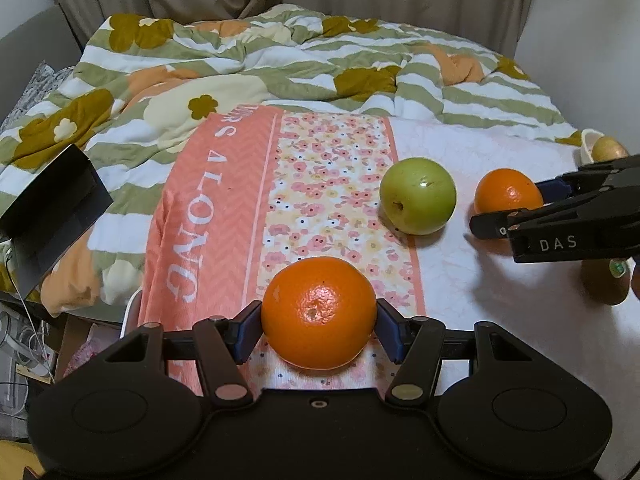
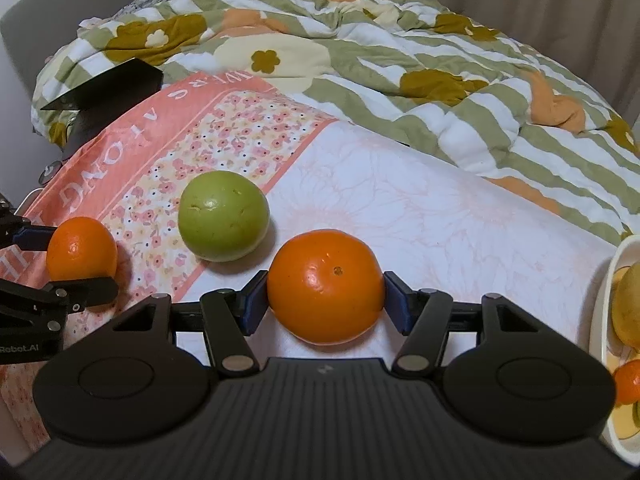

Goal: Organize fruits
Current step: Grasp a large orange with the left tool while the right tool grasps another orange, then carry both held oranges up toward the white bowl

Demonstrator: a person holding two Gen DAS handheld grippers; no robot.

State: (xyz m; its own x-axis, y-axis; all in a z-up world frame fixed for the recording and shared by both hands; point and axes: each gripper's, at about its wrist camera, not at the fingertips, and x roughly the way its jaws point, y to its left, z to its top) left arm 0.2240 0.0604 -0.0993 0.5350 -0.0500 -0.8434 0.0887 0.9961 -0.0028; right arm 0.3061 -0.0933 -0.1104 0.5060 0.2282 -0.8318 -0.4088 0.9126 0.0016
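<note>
My left gripper (image 1: pixel 319 322) is shut on an orange (image 1: pixel 319 312), its blue pads pressed against both sides; the same orange shows in the right wrist view (image 2: pixel 81 249). My right gripper (image 2: pixel 325 300) is shut on a second orange (image 2: pixel 326 285), which also shows in the left wrist view (image 1: pixel 508 191) between the right gripper's fingers (image 1: pixel 492 226). A green apple (image 1: pixel 418 195) lies on the cloth between the two oranges; it also shows in the right wrist view (image 2: pixel 223 216). Whether the oranges rest on the cloth or are lifted, I cannot tell.
A white bowl (image 2: pixel 604 300) at the right edge holds yellow fruit and a small orange (image 2: pixel 628 386); it also shows in the left wrist view (image 1: pixel 588 144). A brown kiwi (image 1: pixel 606 284) lies under the right gripper. A rumpled flowered quilt (image 1: pixel 240 60) covers the back. A black box (image 1: pixel 52 216) sits left.
</note>
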